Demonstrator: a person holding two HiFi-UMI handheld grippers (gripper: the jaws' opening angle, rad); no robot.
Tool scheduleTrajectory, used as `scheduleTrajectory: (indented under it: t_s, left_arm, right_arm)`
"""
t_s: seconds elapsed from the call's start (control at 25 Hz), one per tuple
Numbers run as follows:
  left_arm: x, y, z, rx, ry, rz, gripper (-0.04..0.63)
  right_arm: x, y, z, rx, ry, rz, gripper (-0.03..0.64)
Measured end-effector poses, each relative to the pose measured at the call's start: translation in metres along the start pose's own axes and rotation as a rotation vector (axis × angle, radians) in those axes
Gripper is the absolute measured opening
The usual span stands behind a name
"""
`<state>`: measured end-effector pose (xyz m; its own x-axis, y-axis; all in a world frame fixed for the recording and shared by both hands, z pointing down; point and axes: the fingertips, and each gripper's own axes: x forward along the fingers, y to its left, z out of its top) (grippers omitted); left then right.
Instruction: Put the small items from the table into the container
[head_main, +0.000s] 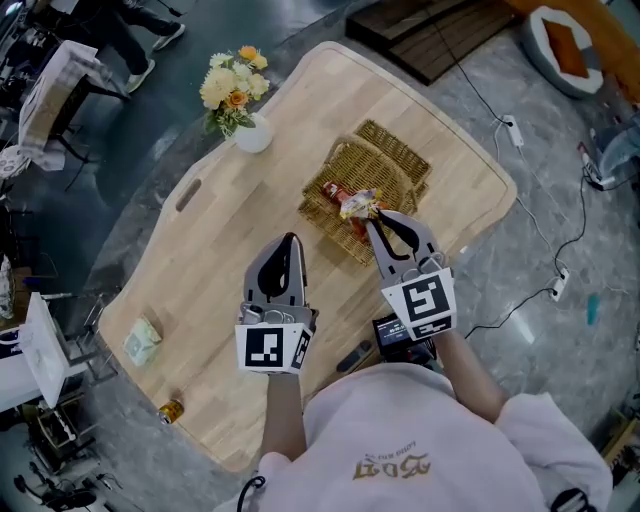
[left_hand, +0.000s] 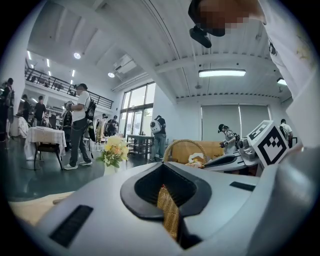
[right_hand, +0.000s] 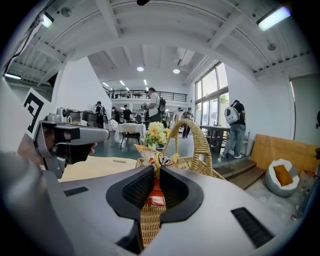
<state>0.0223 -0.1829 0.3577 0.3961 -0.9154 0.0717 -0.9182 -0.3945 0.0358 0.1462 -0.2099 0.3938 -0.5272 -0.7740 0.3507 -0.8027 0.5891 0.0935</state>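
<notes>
Snack packet (right_hand: 155, 159) is partly hidden within the right tool (right_hand: 153, 173).

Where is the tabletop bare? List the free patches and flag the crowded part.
Free: the wide stretch of table between the flower vase, the green packet and the left gripper; also the strip right of the basket. Crowded: the basket's near side, where the right gripper holds a snack packet.

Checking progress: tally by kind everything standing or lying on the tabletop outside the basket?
Green packet: 1
Small can: 1
Dark oblong item: 1
Vase of flowers: 1
Total: 4
</notes>
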Motion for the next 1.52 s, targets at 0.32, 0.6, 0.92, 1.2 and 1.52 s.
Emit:
scheduleTrajectory:
  t_s: [0.32, 0.6, 0.92, 1.2, 1.52]
  left_arm:
    - [-0.002, 0.002, -0.001, -0.015, -0.001, 0.003, 0.005]
    - [-0.009, -0.001, 0.004, -0.008, -0.010, -0.003, 0.005]
    - [-0.037, 0.006, 0.022, 0.006, -0.047, 0.011, 0.005]
    - [-0.079, 0.012, 0.039, 0.027, -0.078, 0.025, 0.005]
    - [-0.129, 0.028, 0.052, 0.076, -0.121, 0.090, 0.005]
  right_arm:
    - [0.000, -0.002, -0.004, 0.049, -0.002, -0.008, 0.051]
    - [-0.009, -0.004, 0.002, 0.054, -0.020, -0.032, 0.051]
    - [-0.028, 0.019, 0.012, 0.047, -0.048, -0.039, 0.051]
    - [-0.051, 0.053, 0.030, 0.023, -0.117, -0.033, 0.051]
    - [-0.067, 0.100, 0.046, 0.020, -0.159, 0.015, 0.051]
